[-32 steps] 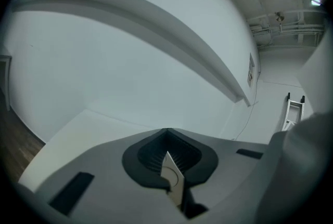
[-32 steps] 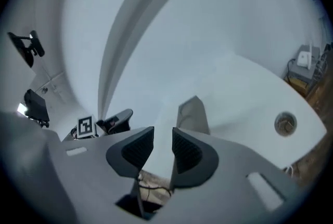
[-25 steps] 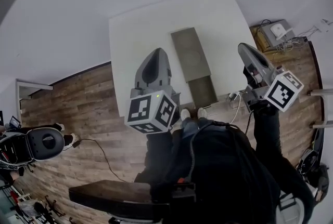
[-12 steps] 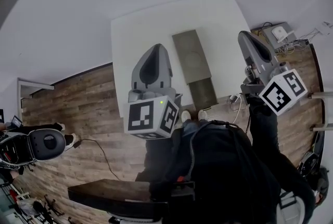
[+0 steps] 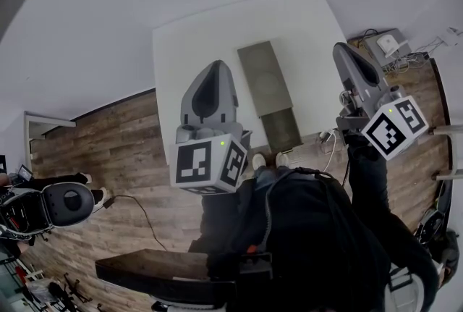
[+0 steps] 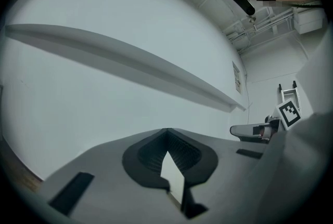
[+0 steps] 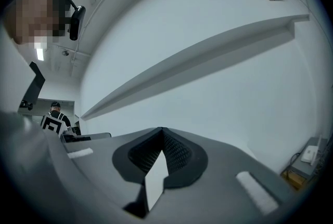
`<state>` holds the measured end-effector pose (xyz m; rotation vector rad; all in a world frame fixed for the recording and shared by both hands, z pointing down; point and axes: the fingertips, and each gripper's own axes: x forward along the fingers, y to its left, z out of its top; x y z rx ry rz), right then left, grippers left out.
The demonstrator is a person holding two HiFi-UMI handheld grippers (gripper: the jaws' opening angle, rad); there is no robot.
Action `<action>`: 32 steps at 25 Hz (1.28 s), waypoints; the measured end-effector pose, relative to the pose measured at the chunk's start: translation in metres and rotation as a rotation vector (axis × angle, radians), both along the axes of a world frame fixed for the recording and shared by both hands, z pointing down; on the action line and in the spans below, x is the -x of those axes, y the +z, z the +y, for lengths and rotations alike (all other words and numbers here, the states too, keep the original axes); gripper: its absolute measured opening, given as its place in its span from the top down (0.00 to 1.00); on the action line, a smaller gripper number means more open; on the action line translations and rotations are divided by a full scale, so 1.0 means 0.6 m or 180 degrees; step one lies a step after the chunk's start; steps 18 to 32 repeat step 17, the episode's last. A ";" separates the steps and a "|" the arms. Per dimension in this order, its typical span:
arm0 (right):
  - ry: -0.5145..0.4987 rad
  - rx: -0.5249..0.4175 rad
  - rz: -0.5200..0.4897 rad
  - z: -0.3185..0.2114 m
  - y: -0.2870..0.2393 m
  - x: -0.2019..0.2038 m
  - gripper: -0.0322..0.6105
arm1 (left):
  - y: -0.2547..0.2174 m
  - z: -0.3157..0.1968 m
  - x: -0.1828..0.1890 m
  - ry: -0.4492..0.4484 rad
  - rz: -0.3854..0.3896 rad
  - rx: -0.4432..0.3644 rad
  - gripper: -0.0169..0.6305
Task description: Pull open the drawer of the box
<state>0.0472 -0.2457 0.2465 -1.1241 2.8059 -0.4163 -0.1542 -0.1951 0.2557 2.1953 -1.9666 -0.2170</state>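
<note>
In the head view a grey oblong box (image 5: 264, 77) lies on the white table (image 5: 188, 50). Its darker drawer (image 5: 281, 128) sticks out toward the table's near edge. Both grippers are held up above the table, away from the box. My left gripper (image 5: 216, 66) hangs left of the box, and my right gripper (image 5: 340, 48) hangs to its right. In the left gripper view my left gripper (image 6: 166, 130) faces a bare white wall, its jaws meeting at the tips with nothing between them. My right gripper (image 7: 162, 129) looks the same in the right gripper view: tips together, nothing held.
Wood floor surrounds the table. Cables and a small white device (image 5: 387, 44) lie on the floor at the right. A dark round-topped machine (image 5: 64, 199) stands at the far left. The person's shoes (image 5: 268, 158) are at the table's near edge. A long ledge (image 7: 208, 59) runs along the wall.
Both grippers have drifted slightly: the left one's marker cube sits a little lower and left, the right one a little to the right. The box and drawer have not moved.
</note>
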 end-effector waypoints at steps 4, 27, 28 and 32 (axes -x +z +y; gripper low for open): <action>-0.0004 0.0009 0.0012 -0.003 0.002 -0.001 0.95 | 0.001 -0.004 -0.002 0.0011 -0.0016 0.0019 0.98; -0.0068 -0.0001 0.0012 0.007 0.004 -0.014 0.95 | 0.000 0.004 -0.024 0.0021 -0.0086 0.0023 0.98; -0.0068 -0.0001 0.0012 0.007 0.004 -0.014 0.95 | 0.000 0.004 -0.024 0.0021 -0.0086 0.0023 0.98; -0.0068 -0.0001 0.0012 0.007 0.004 -0.014 0.95 | 0.000 0.004 -0.024 0.0021 -0.0086 0.0023 0.98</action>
